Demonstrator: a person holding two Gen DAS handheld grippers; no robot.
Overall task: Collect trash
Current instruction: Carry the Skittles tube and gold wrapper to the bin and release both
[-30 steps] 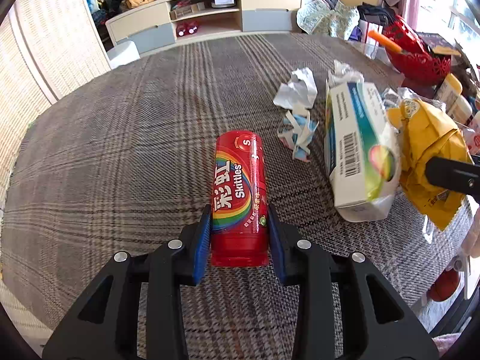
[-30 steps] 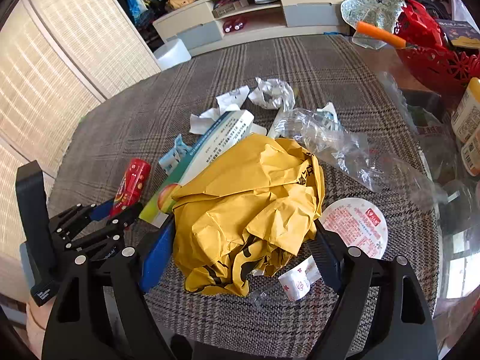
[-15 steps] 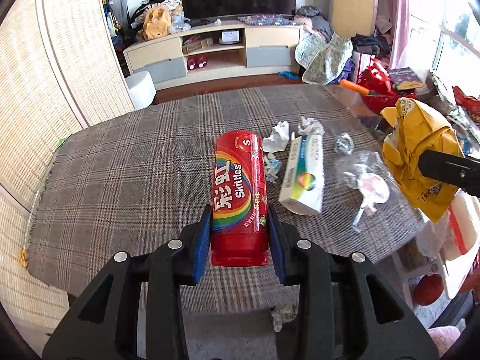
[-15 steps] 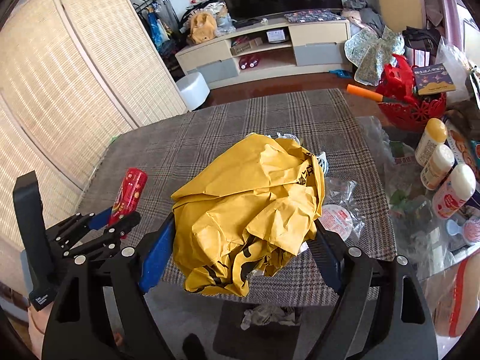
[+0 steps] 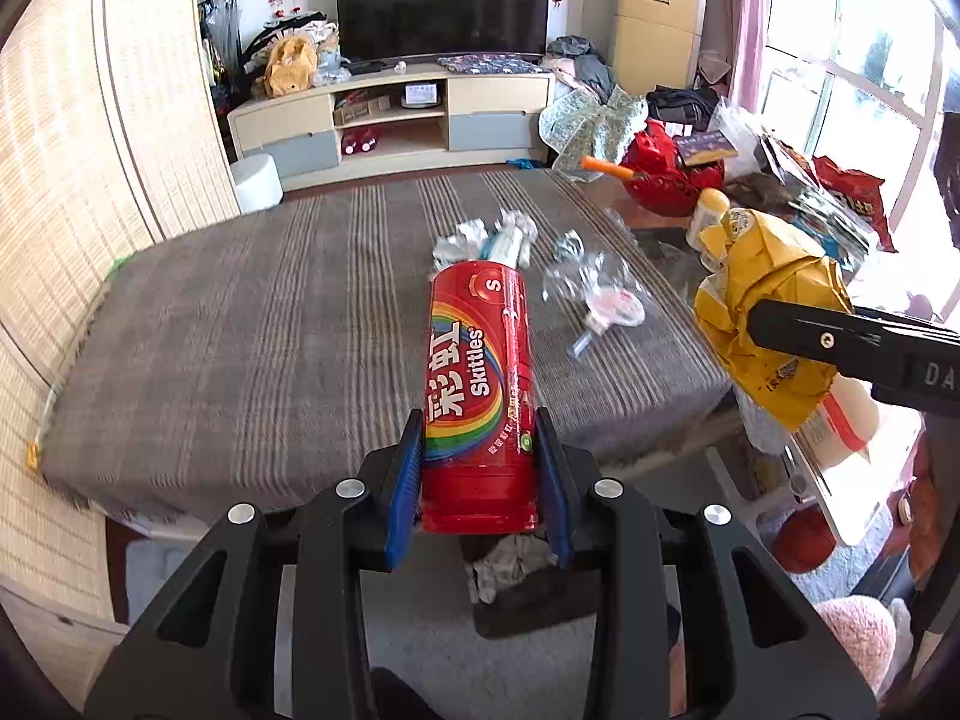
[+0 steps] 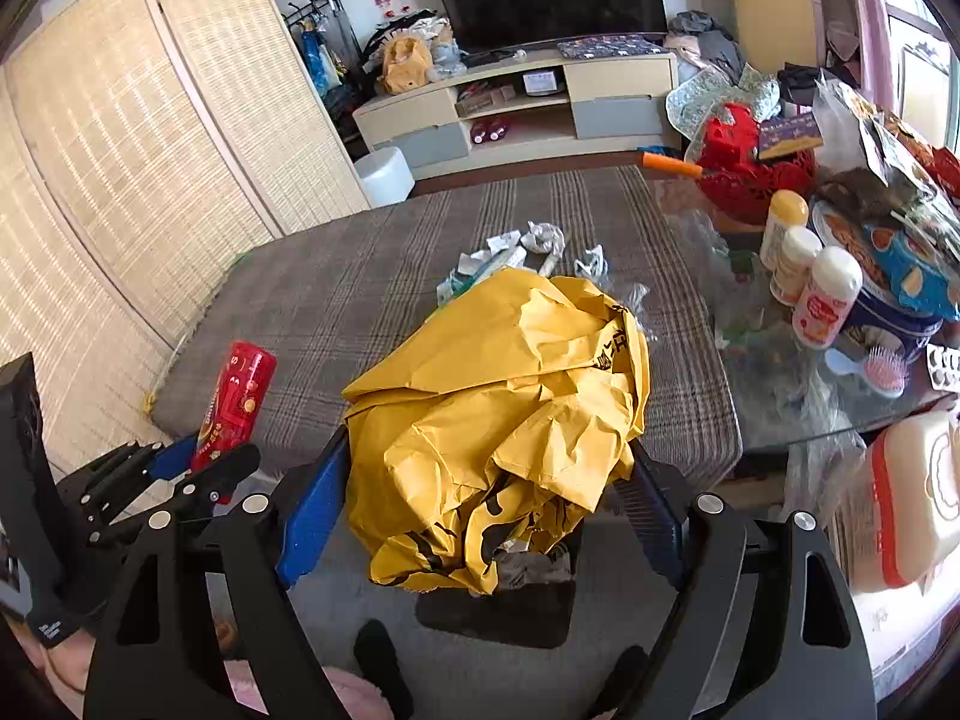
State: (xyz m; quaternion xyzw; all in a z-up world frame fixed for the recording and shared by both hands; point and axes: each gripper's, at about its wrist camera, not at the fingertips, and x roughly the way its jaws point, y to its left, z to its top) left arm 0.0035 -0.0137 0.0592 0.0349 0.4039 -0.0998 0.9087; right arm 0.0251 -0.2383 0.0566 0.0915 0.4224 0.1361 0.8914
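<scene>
Left wrist view: left tool point(image 5: 480, 468) clamped partway shut on the red tube point(image 5: 478, 384), blue pads point(image 5: 407, 474) pressing both sides near its base, cap end pointing away; gripped low probably so the long body stays steady while carried. Off to the right, crumpled yellow bag point(image 5: 774, 312) pinched in the right tool, one black finger across it.

Right wrist view: right tool point(image 6: 480, 510) spread wide yet closed on the bag point(image 6: 504, 420), the bulk bulging out above and below the pads; wide stance forced by the bag's volume, not slack. Left tool point(image 6: 198, 468) low at the left with the tube point(image 6: 237, 399). Both items held clear of the table point(image 5: 240, 324), over the floor by its near edge. Below, on the floor, a dark mat point(image 6: 498, 606) with a grey wad on it; no bin in sight, so drop point not clear.

Against the earlier frames: then both tools low over the tabletop, the litter close and large; now pulled back and raised, the whole table in view, TV and cabinet visible behind. Grips unchanged. Left on the table: paper scraps point(image 5: 474, 237), a box, clear wrap and a round lid point(image 5: 612, 306); task judged partway through.
</scene>
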